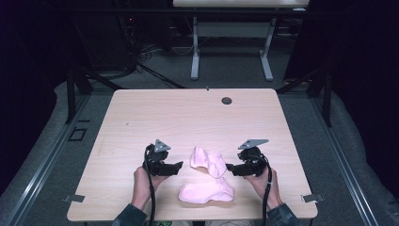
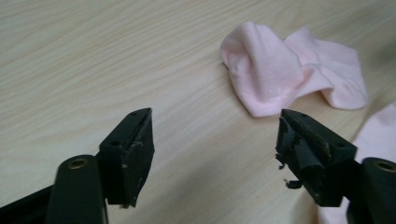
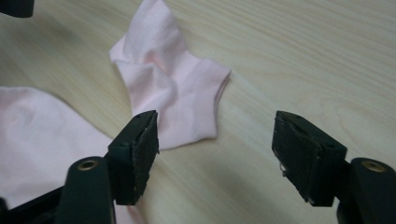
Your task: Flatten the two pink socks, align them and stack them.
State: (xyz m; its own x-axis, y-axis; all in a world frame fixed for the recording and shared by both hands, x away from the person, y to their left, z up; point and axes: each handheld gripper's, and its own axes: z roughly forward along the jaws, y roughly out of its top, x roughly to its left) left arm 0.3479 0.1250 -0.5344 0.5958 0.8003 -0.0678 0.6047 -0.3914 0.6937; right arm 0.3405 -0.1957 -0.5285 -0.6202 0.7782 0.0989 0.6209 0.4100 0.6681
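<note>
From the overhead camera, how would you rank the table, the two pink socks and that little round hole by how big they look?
1. Table, by far.
2. Near sock and far sock: too alike to rank; the far one is crumpled, the near one lies flatter.
3. Hole, smallest.

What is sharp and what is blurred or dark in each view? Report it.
High view: table evenly lit, surroundings nearly black. Left gripper view: crumpled sock fairly sharp, near fingers soft. Right gripper view: crumpled sock soft, flat sock washed out.
</note>
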